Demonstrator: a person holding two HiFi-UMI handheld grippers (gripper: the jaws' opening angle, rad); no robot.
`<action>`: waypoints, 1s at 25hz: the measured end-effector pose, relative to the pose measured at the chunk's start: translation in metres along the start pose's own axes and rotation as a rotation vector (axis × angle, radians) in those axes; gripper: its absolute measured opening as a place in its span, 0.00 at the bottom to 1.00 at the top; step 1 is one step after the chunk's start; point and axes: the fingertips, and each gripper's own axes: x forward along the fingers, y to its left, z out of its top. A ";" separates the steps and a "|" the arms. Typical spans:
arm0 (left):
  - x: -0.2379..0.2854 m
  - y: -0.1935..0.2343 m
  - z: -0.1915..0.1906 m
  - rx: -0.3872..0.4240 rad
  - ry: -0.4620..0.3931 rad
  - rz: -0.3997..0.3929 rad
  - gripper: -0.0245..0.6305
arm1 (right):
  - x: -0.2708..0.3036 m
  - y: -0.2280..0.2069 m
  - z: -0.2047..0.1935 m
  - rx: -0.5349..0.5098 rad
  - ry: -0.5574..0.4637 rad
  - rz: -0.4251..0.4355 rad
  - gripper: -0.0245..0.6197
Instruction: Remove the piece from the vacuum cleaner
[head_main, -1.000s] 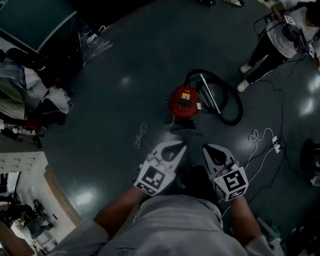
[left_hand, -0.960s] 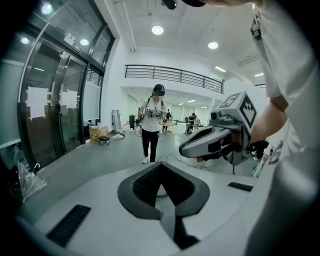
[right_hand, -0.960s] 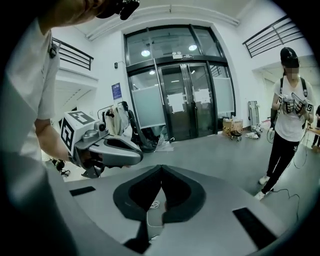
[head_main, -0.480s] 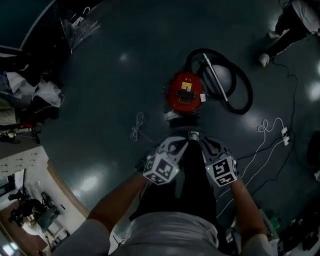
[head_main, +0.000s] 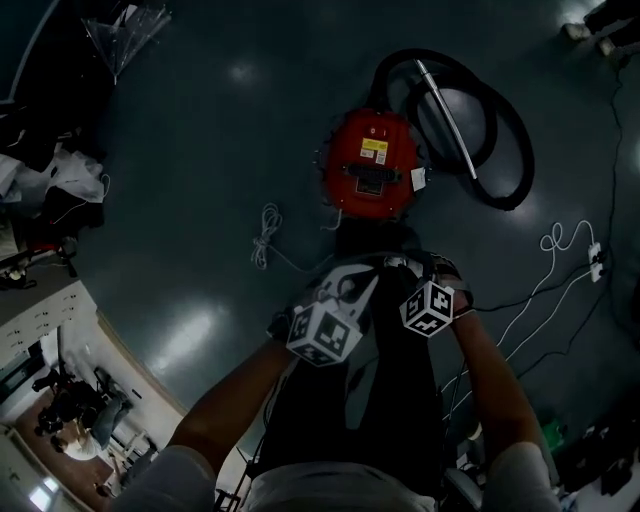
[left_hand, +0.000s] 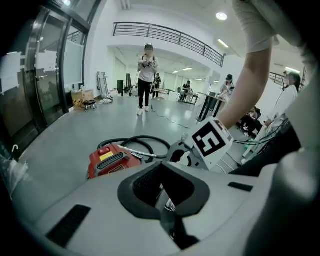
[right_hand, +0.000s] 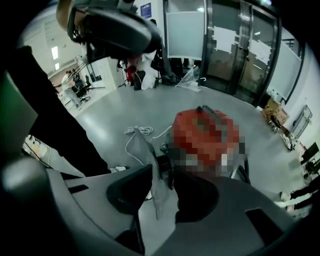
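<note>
Both grippers have drawn close to the round red vacuum cleaner (head_main: 368, 170), which now sits just ahead of them on the grey floor (head_main: 200, 150). The right gripper (head_main: 418, 268) is the nearer. Its jaws are opening, and between the parted pads show a black ribbed fitting (right_hand: 163, 171) on the cleaner's near side and a thin grey flap (right_hand: 150, 192), neither pinched. The left gripper (head_main: 358, 284) is pressed together, empty. That fitting, likely the piece, points back toward the person. The yellow label (head_main: 374, 150) on the cleaner's top is too small to read.
</note>
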 end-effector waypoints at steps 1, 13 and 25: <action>0.004 -0.001 -0.005 -0.008 0.002 -0.003 0.05 | 0.012 0.003 -0.007 -0.024 0.016 0.007 0.22; 0.016 0.003 -0.038 -0.071 0.010 -0.004 0.05 | 0.093 0.016 -0.050 -0.295 0.150 -0.051 0.19; 0.003 -0.004 -0.042 -0.074 -0.008 0.005 0.05 | 0.089 0.038 -0.054 -0.291 0.168 0.033 0.10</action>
